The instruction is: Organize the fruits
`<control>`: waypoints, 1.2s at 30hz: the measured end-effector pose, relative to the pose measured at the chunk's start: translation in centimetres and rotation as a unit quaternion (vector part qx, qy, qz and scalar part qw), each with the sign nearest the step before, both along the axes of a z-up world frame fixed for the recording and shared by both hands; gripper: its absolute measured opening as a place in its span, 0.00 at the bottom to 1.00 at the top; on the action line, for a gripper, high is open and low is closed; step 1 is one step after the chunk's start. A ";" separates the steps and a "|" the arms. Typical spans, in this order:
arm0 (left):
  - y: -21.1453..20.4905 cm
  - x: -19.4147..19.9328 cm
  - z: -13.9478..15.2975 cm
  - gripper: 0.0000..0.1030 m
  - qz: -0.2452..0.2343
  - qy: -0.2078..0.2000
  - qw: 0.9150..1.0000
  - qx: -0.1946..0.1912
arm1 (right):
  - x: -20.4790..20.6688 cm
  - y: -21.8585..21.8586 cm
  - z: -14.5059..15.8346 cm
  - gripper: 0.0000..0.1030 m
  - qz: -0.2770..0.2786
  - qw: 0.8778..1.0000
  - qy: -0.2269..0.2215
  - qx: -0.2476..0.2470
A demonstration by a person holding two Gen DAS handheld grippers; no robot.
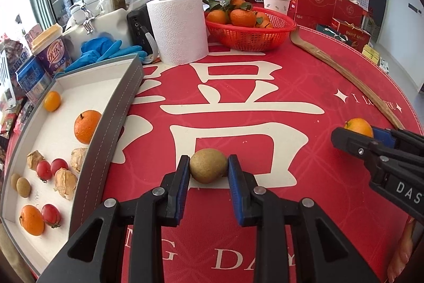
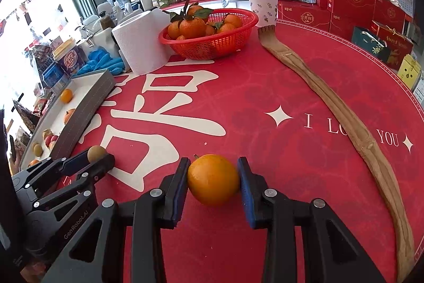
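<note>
Both grippers tilt downward over the red tablecloth (image 2: 318,86). The left gripper (image 1: 208,166) pinches a brown longan (image 1: 208,165) between its pads; the right gripper (image 2: 213,180) clamps a small orange (image 2: 213,179). The white tray (image 1: 119,102) stands just left, its grey wall near the longan. Open cloth lies ahead, up to the red basket (image 1: 251,37).

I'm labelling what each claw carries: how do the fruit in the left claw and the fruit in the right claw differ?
The left claw grips a brown fruit; the right claw grips an orange fruit. The brown fruit is dull and speckled, the orange fruit smooth and glossy. The brown fruit looks smaller than the orange fruit. Both are roundish, pinched between blue pads over the red tablecloth.
</note>
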State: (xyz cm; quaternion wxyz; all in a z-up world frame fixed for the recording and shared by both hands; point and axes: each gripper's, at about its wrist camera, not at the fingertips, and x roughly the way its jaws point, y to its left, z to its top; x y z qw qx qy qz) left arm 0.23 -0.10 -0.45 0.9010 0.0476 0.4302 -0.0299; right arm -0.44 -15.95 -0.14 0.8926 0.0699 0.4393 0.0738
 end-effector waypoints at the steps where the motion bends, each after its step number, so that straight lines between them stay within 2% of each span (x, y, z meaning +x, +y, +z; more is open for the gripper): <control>1: 0.0 0.3 0.0 0.30 -0.003 0.003 1.000 -0.008 | 0.1 0.0 -0.1 0.36 0.000 1.000 0.001 0.001; 6: 0.5 1.1 0.0 0.30 -0.012 0.004 0.999 -0.039 | 0.3 -0.1 -0.4 0.36 -0.007 1.000 0.004 -0.001; 13: 1.4 0.9 0.0 0.30 -0.014 0.004 0.998 -0.054 | 0.5 0.3 -0.4 0.36 -0.008 1.000 0.000 -0.017; 36: 1.3 0.9 -0.1 0.30 -0.014 0.003 0.999 -0.052 | 0.5 0.5 -0.4 0.36 -0.008 1.000 -0.002 -0.021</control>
